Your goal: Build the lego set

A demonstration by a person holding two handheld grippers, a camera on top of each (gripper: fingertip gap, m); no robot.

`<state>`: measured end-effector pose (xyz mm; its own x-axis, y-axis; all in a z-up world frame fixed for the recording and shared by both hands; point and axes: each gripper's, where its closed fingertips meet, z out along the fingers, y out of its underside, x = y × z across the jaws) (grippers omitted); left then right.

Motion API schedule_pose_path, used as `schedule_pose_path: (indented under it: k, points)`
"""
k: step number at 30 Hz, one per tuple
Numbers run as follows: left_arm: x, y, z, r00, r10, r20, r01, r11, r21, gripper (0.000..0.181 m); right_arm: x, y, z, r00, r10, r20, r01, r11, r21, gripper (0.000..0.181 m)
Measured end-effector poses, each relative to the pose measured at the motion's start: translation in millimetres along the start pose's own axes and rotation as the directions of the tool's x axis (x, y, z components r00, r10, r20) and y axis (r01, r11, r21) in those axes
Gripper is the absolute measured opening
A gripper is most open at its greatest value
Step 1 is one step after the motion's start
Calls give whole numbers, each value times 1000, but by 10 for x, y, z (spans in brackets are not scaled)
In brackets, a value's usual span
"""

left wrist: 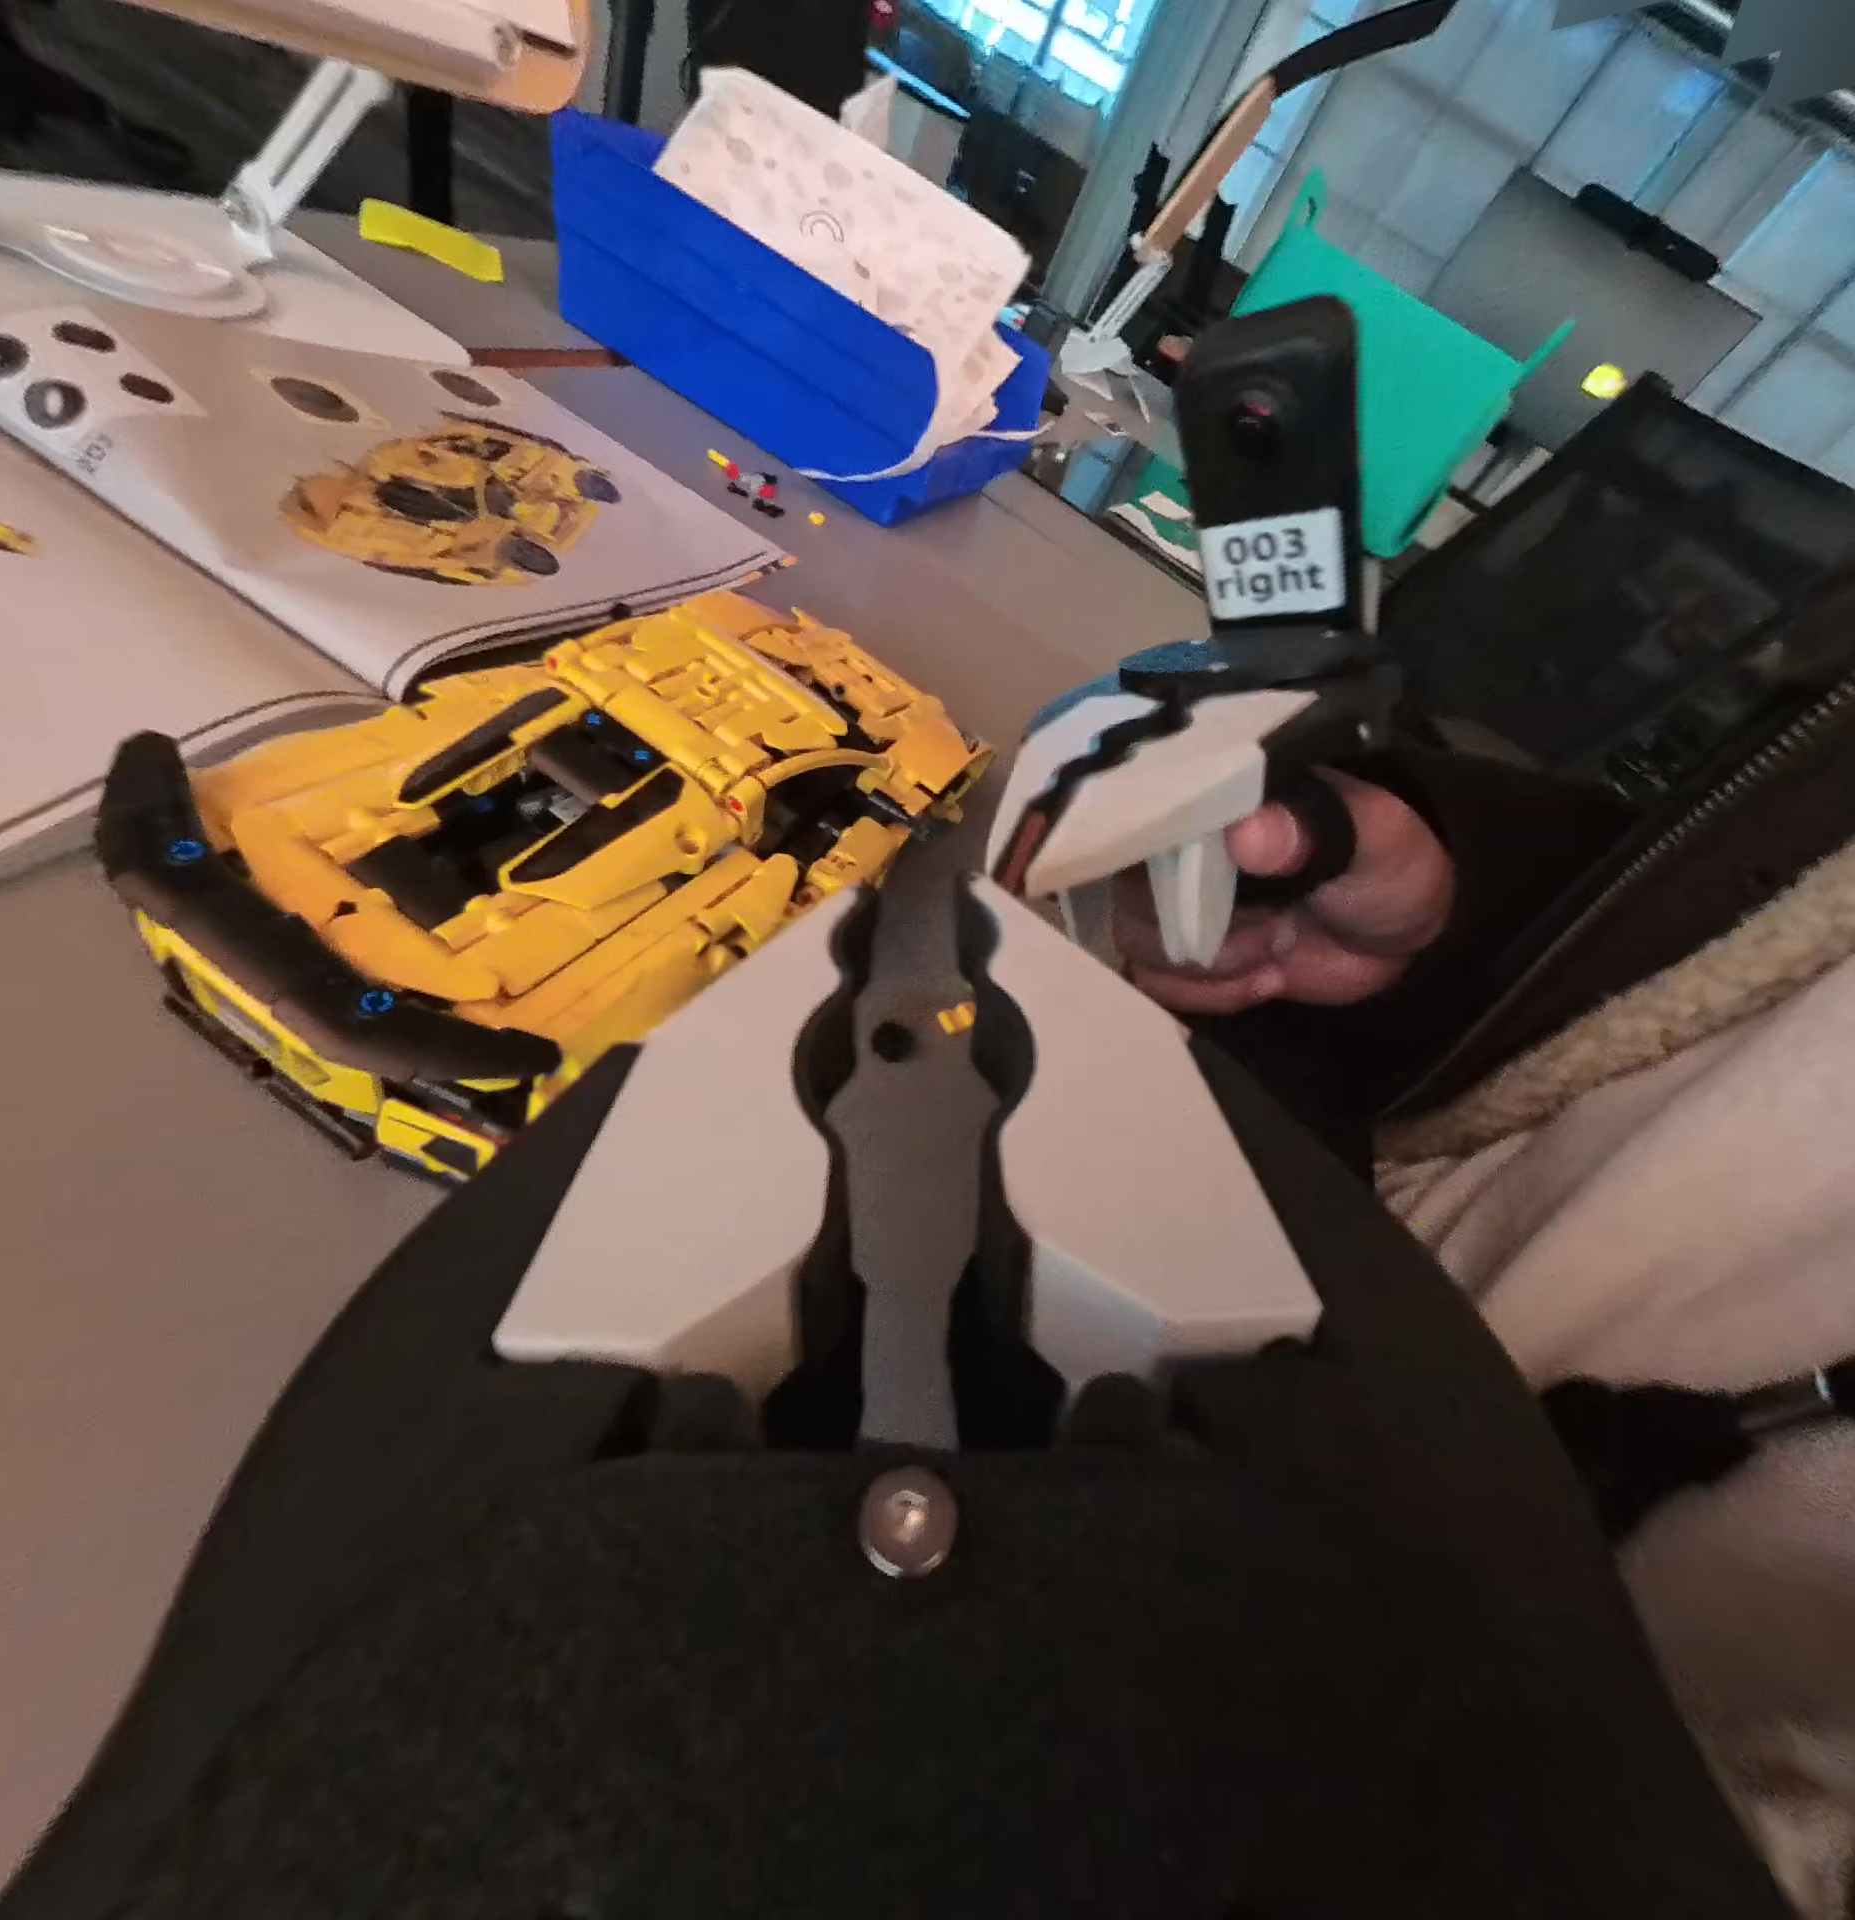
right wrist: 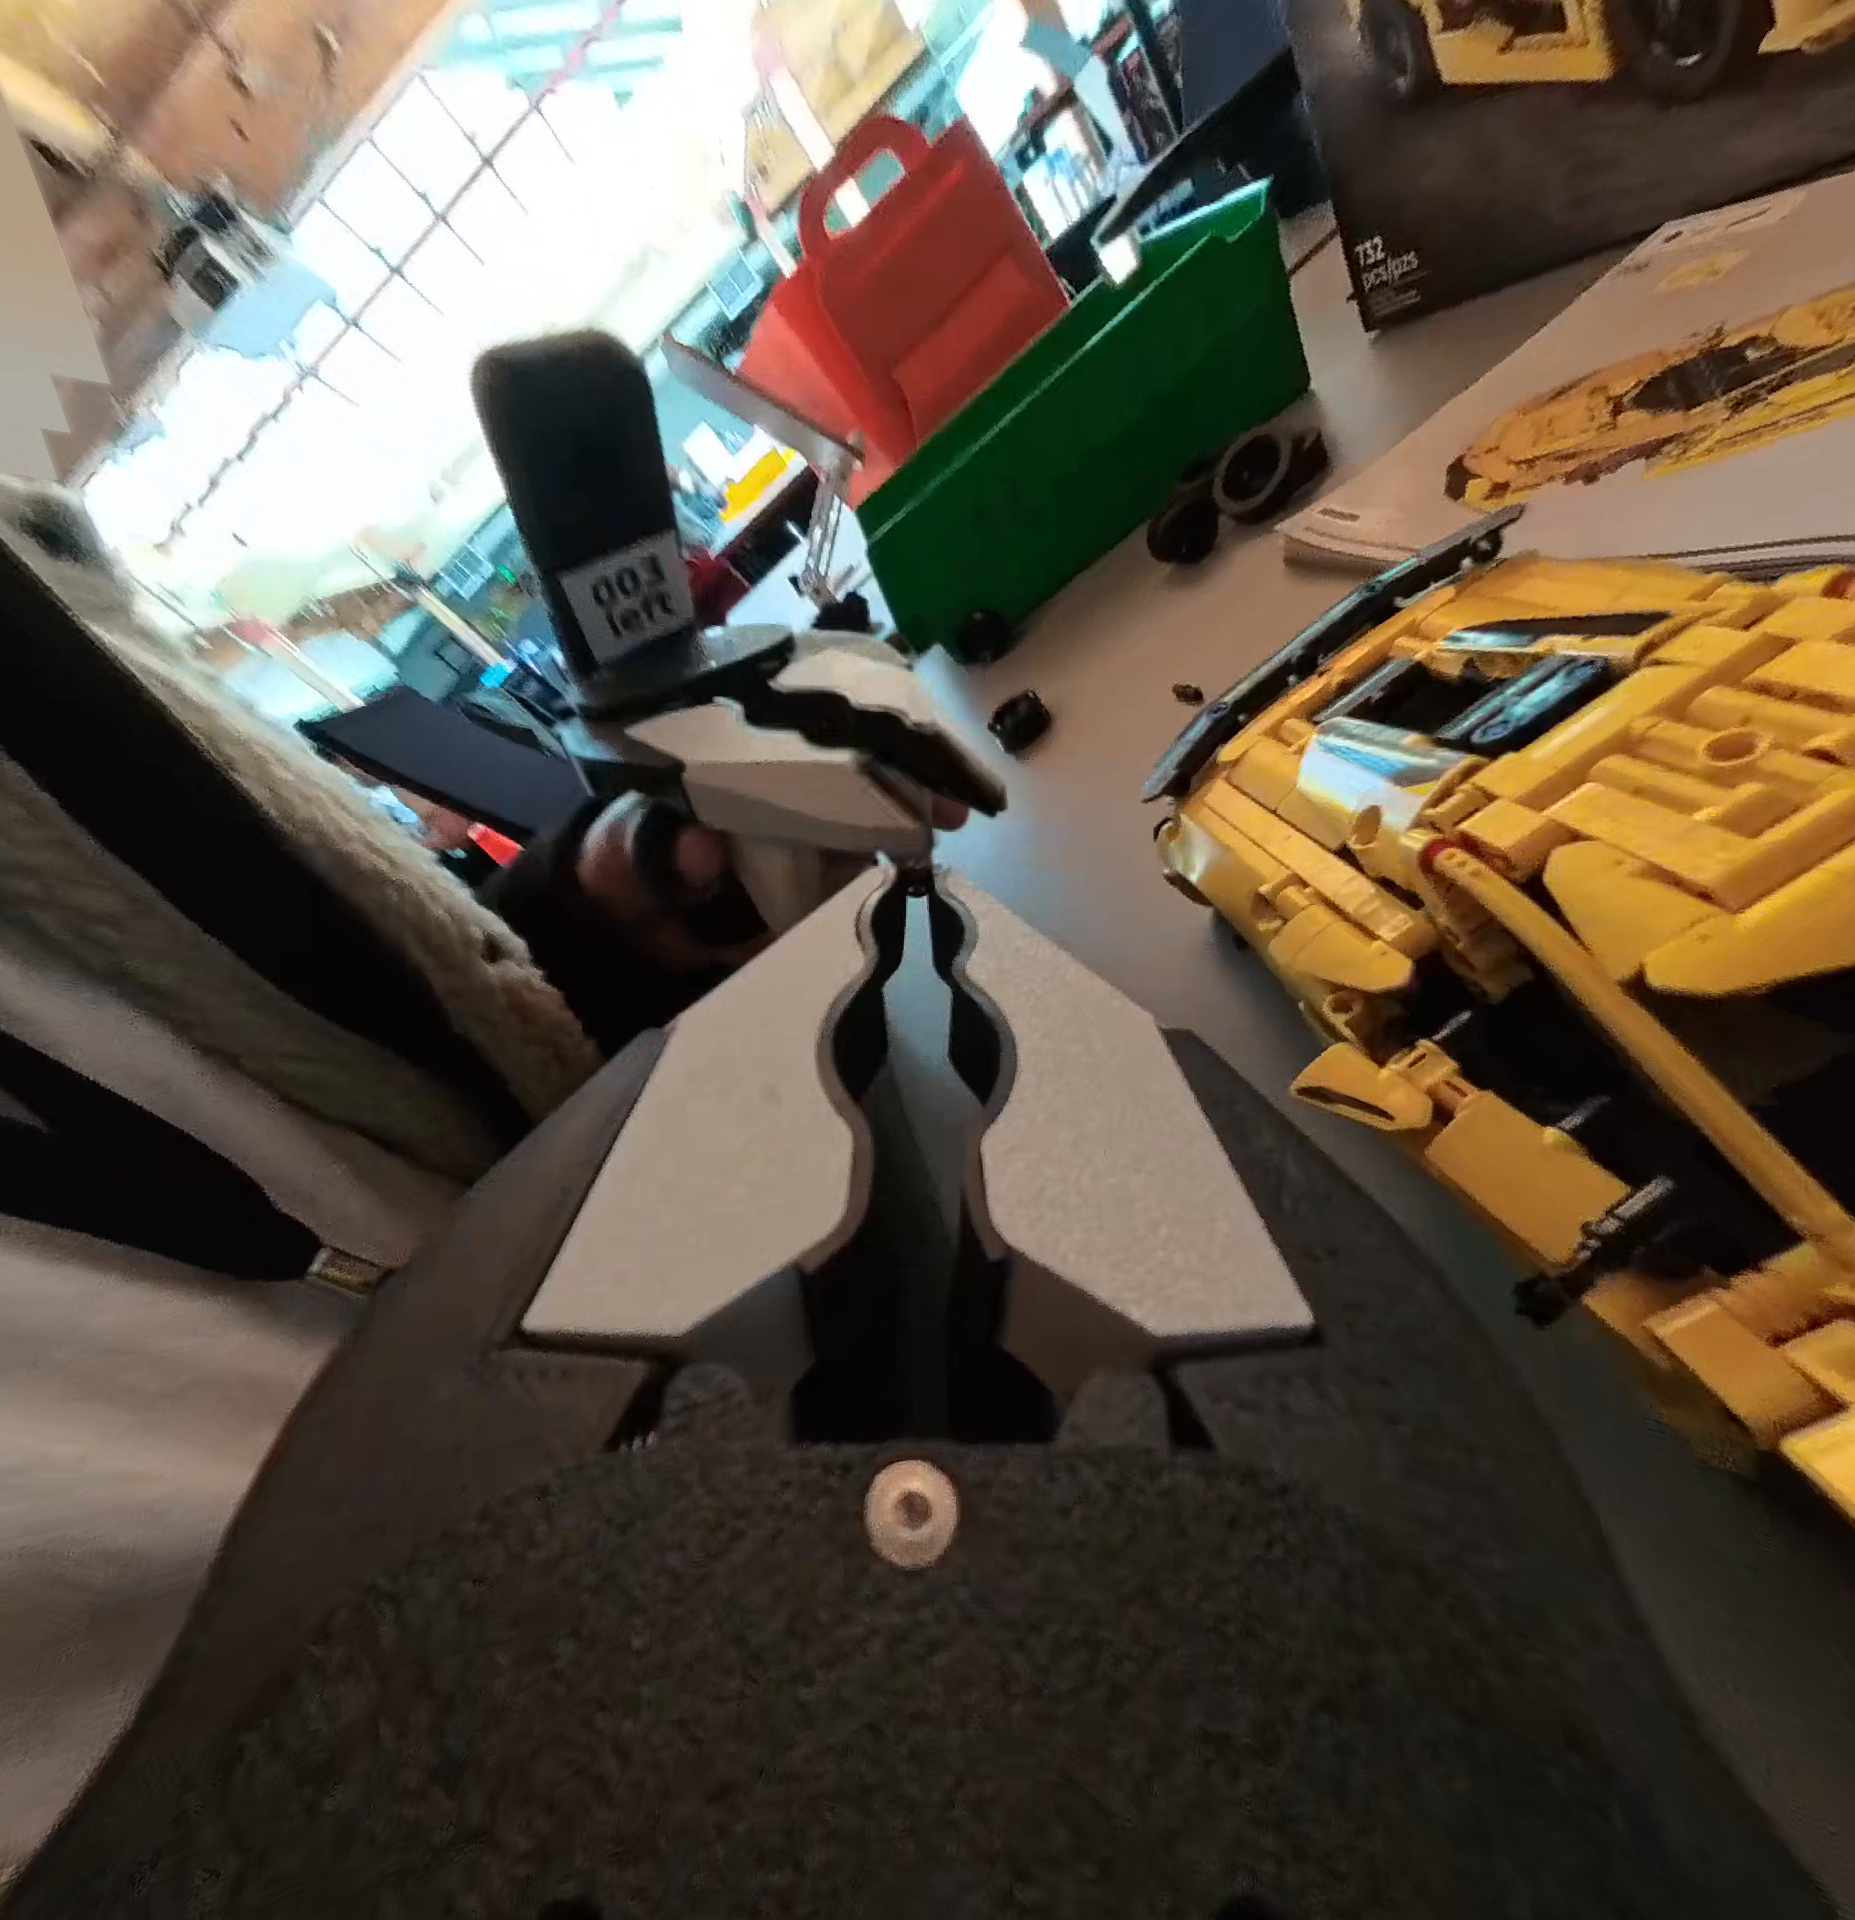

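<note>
While the yellow lego car sits on the grey table with its black rear wing toward the left wrist camera, an open instruction booklet lies just behind it, touching the car's far side, and a blue bin stuffed with patterned white paper stands farther back beyond the booklet. A few tiny loose pieces are scattered between the booklet and the bin. To the right of the car's front end, the left gripper is held with its jaws narrowed, the tips almost meeting; whether they pinch anything cannot be told. Just beyond those tips, and also beside the car's front, the right gripper is held in a hand, and its tips close on a tiny dark piece, seen in the right wrist view where the two grippers nearly touch tip to tip. In that view a green bin stands behind the car, with loose black wheels near it and a red bag behind the bin.
</note>
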<state>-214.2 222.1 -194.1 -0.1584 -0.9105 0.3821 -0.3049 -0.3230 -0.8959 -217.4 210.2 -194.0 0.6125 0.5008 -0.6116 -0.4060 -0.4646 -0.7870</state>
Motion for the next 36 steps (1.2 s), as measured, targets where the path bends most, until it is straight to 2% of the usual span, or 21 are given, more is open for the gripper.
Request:
schedule_pose_path:
  k: [4,8,11,16,23,26,27,29,31,32,34,36]
  points:
    - [81,139,13,981,194,-24,-195,980,-34,30,-57,-53,-15,985,139,101,-143,989,28,3]
    - [148,172,79,922,386,5,-385,919,-84,30,-39,20,14,960,248,130,-249,969,-7,3]
    - [157,127,119,879,476,24,-473,877,-88,27,-39,8,-2,885,406,226,-414,910,-14,3]
    - [219,14,139,860,510,7,-509,860,-32,6,-45,-41,-39,846,460,271,-477,879,-2,3]
    - [235,56,134,866,499,-23,-499,866,-34,5,-46,11,-52,827,490,274,-497,866,-50,4]
    - [157,32,57,895,446,0,-446,895,1,5,71,-66,-198,923,331,195,-336,942,-7,6]
    - [109,27,22,913,407,7,-407,913,16,4,156,-35,-259,963,244,119,-242,970,-31,7]
    - [38,21,-34,946,325,10,-325,944,58,4,341,159,-340,997,-28,-67,15,983,-186,15]
    - [-16,71,-33,970,243,-6,-242,968,70,4,494,422,-394,938,-312,-152,226,881,-415,18]
    - [-33,110,-17,975,222,-12,-221,974,53,4,573,521,-419,896,-409,-171,275,815,-509,18]
    - [-42,175,14,971,241,-9,-241,971,13,4,648,619,-406,847,-503,-172,316,736,-599,20]
    - [-31,254,50,968,252,-18,-252,967,-25,4,653,635,-341,843,-512,-166,324,729,-603,23]
